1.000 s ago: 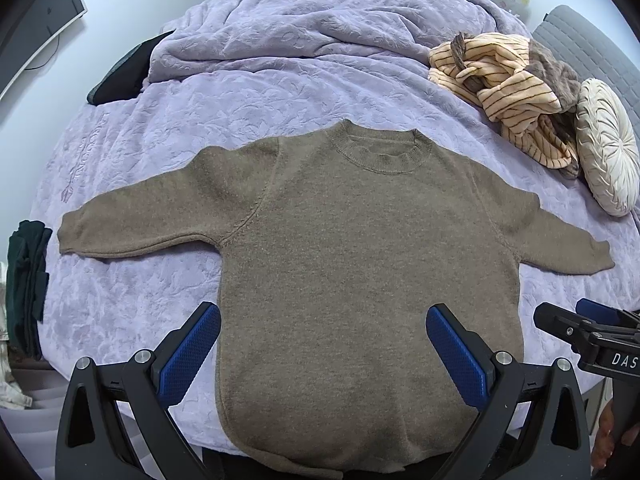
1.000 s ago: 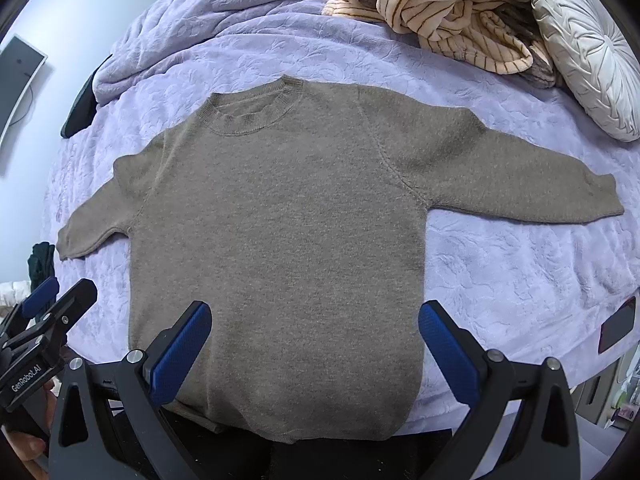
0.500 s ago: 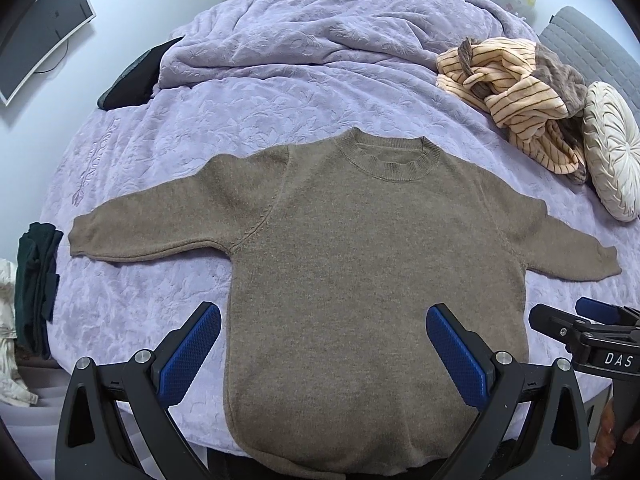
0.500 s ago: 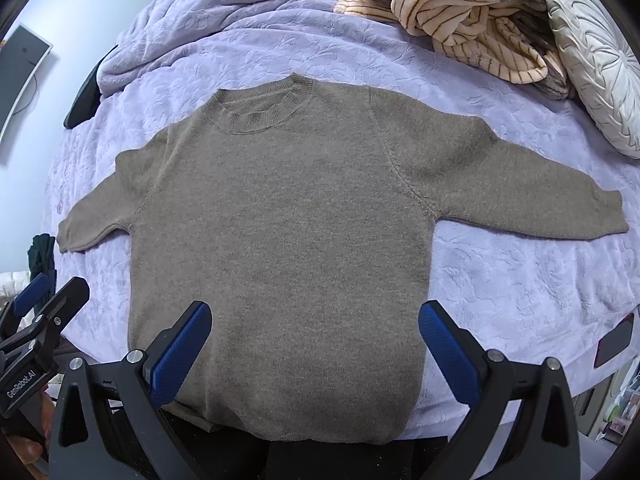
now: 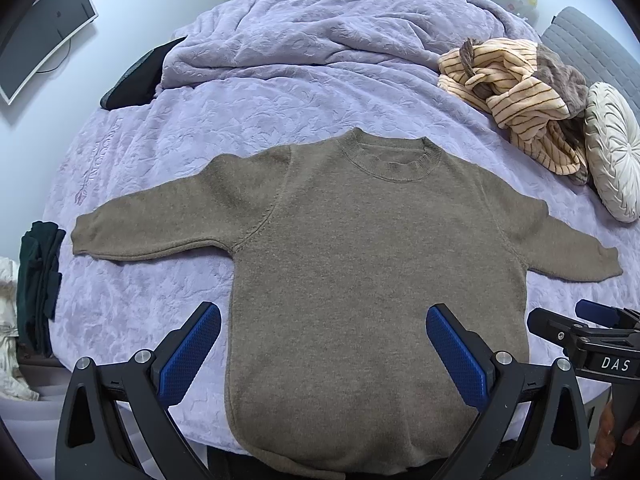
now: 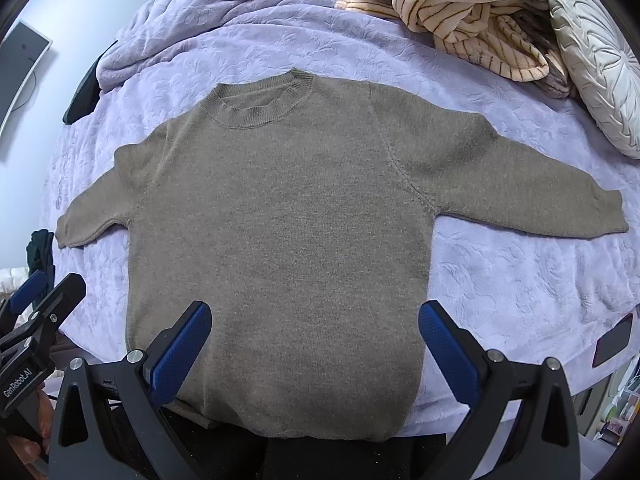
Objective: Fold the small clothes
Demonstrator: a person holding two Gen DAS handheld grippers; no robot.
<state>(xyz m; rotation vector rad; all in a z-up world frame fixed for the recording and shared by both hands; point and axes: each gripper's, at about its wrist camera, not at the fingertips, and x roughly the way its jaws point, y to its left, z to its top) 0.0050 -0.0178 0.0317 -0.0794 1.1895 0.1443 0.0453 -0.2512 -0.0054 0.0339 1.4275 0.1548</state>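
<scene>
A small brown knit sweater point(image 5: 360, 264) lies flat on the lilac bed cover, face up, both sleeves spread out, collar at the far side. It also shows in the right wrist view point(image 6: 288, 220). My left gripper point(image 5: 324, 354) is open and empty, held above the sweater's lower hem. My right gripper point(image 6: 314, 354) is open and empty, also above the lower hem. The right gripper shows at the right edge of the left wrist view point(image 5: 576, 328), and the left gripper at the left edge of the right wrist view point(image 6: 40, 300).
A striped cream and brown garment pile point(image 5: 516, 96) and a round white cushion point(image 5: 612, 156) lie at the far right. A rumpled lilac blanket point(image 5: 320, 36) lies at the back. Dark folded clothes point(image 5: 38, 280) hang at the bed's left edge. A dark phone-like object point(image 6: 612, 340) sits right.
Both grippers have drawn back and up a little from the sweater, so it sits lower and smaller in view. The sweater has not moved. Both grippers stay open.
</scene>
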